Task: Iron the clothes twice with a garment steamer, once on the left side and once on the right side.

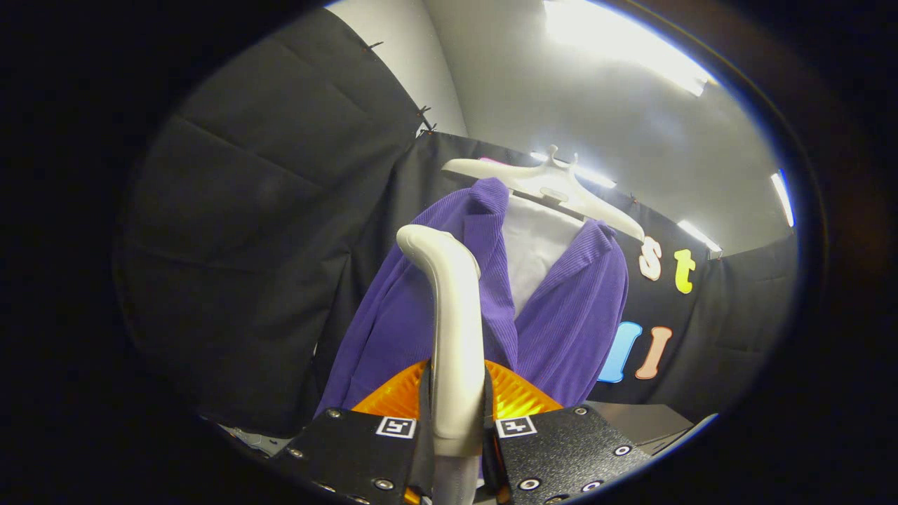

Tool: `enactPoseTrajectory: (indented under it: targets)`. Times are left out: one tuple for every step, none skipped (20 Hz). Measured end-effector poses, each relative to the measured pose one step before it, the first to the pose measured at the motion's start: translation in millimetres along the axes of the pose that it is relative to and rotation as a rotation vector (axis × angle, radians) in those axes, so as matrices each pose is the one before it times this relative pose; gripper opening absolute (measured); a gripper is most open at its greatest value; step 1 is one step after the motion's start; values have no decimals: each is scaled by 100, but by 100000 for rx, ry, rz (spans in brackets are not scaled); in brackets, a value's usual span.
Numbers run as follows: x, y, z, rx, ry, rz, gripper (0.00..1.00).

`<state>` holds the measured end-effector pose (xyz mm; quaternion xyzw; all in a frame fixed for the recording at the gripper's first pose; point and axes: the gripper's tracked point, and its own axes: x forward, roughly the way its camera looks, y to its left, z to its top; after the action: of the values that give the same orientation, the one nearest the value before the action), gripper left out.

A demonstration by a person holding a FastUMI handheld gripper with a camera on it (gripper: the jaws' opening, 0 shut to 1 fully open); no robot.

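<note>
Black cloth walls all round, pale ceiling with bright strip lights above. My claw (456,421) is clamped narrow on one white garment steamer (452,315), its handle rising between my fingers. Just beyond it hangs one purple jacket (561,322) on one white hanger (547,184).

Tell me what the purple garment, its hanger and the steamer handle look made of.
Purple garment: ribbed fabric, likely corduroy, matte with fine lines. Hanger: seemingly white moulded plastic, smooth. Steamer handle: glossy off-white plastic, showing highlights, clamped between the gripper jaws.
</note>
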<state>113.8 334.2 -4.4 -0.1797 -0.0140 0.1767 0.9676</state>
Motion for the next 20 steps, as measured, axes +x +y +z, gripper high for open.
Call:
enactPoseTrajectory:
  targets:
    - [-271,124,-891,-1331,1270,-15,27]
    - [-292,205,-915,-435,1134,201,27]
    - [-222,340,-1086,214,1277,874,27]
    - [-143,480,-1352,296,2898,1198,27]
    - [-215,406,-1547,347,2867,1009,27]
    - [-176,373,-938,-219,18,228,27]
    - [-224,177,-994,-1268,1300,-72,27]
    - [-69,234,-1044,-729,1925,761,27]
    - [-164,404,-1187,219,2125,1257,27]
    - [-191,324,-933,-125,1038,655,27]
    - [-270,148,-772,-573,1385,294,27]
    - [-220,183,-1029,-20,1329,591,27]
    - [-119,292,-967,-22,1510,682,27]
    - [29,262,-870,-202,1478,550,27]
    - [-102,225,-803,-218,1293,516,27]
    - [-110,112,-703,14,964,363,27]
    - [-123,227,-556,-141,497,221,27]
    - [90,119,-622,-403,1089,277,27]
    - [107,230,-480,-756,451,185,27]
    - [127,177,-548,-763,624,301,27]
